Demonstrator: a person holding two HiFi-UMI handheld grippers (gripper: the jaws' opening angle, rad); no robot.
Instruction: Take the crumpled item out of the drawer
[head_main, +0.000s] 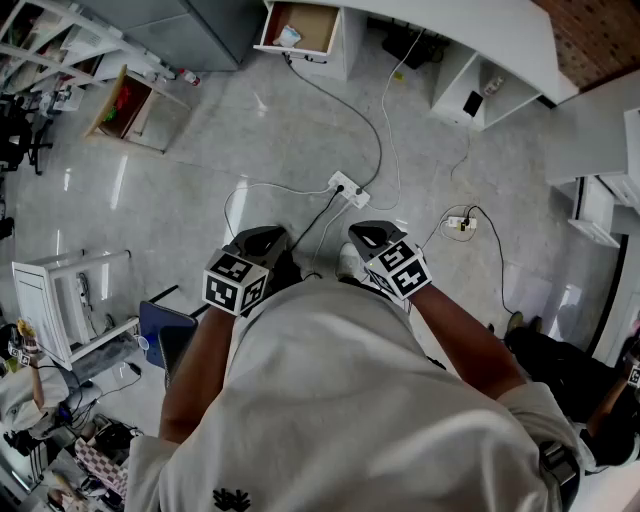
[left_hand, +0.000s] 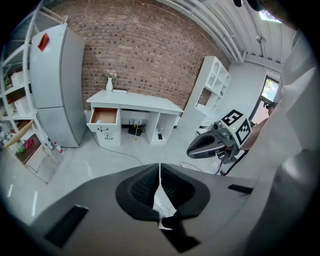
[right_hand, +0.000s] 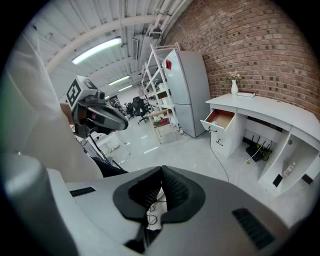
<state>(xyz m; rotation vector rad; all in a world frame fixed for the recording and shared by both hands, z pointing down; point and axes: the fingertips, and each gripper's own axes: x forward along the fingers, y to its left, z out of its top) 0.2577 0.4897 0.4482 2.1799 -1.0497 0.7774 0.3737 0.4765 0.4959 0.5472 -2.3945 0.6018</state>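
Far across the floor, a white desk's top drawer (head_main: 300, 28) stands pulled open, with a pale crumpled item (head_main: 288, 36) lying in its wooden inside. The same open drawer (left_hand: 104, 116) shows in the left gripper view, and in the right gripper view the drawer (right_hand: 220, 119) is at the right. I hold both grippers close to my chest, well away from the drawer. My left gripper (head_main: 262, 243) (left_hand: 160, 167) is shut with nothing in it. My right gripper (head_main: 368, 237) (right_hand: 162, 172) is also shut and holds nothing.
A white power strip (head_main: 347, 188) and loose cables cross the grey floor between me and the desk (left_hand: 135, 102). A grey fridge (left_hand: 55, 85) stands left of the desk. A wooden shelf unit (head_main: 125, 105) and a small white cart (head_main: 70, 300) are at the left.
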